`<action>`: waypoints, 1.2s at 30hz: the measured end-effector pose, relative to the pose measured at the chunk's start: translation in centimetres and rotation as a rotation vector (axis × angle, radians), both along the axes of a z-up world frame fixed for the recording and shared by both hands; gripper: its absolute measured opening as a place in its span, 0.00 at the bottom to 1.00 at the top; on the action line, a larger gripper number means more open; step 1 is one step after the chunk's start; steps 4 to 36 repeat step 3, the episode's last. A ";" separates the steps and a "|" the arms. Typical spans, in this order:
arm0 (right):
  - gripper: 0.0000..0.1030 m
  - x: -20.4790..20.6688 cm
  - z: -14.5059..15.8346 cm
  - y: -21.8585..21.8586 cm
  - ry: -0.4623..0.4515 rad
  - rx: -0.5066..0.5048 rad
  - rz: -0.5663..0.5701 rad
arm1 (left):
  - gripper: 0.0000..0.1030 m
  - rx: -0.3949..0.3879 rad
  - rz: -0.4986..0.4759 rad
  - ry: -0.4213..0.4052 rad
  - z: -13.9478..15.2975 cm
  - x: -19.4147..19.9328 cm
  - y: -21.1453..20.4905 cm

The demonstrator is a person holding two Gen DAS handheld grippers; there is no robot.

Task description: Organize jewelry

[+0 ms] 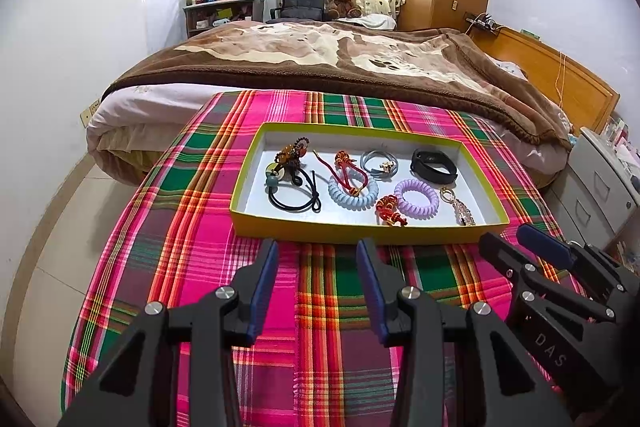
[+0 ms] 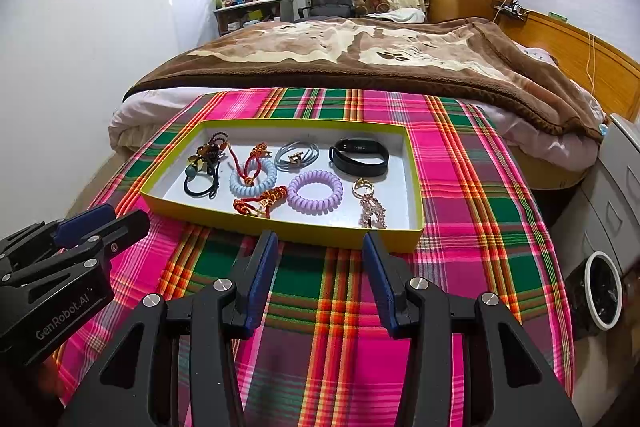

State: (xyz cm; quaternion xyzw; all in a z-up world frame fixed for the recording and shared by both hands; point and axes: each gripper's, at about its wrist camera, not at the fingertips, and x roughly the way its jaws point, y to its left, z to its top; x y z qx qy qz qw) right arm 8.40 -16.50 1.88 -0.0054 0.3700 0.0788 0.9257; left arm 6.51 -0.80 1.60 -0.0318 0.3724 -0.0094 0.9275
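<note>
Plaid cloth (image 1: 208,267) covers the work surface at the foot of a bed (image 1: 320,55). On it sits a yellow-rimmed tray (image 1: 360,230) holding, left to right, black hair ties (image 1: 298,193), a blue coil band (image 1: 354,193), a purple coil band (image 1: 416,195) and a black wristband (image 1: 434,165). Left gripper (image 1: 318,247) and right gripper (image 2: 320,239) hover just before the tray, jaws apart, empty.

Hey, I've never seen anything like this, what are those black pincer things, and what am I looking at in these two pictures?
Those are two hand-held grippers, each carrying its own camera looking along its fingers. One picture comes from the left gripper, the other from the right gripper. Both are open and hold nothing. Ahead, on a pink and green plaid cloth, sits a shallow yellow-rimmed box with jewelry: a purple spiral hair tie, a pale blue spiral hair tie and a black wristband.
</note>
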 end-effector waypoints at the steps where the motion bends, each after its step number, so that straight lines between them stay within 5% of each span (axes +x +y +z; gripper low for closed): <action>1: 0.44 0.0 0.0 0.0 -0.001 0.000 0.001 | 0.41 0.000 0.001 0.001 0.0 0.0 0.0; 36: 0.44 0.0 0.0 0.0 0.000 -0.001 0.001 | 0.41 -0.001 0.008 0.000 0.0 -0.1 0.1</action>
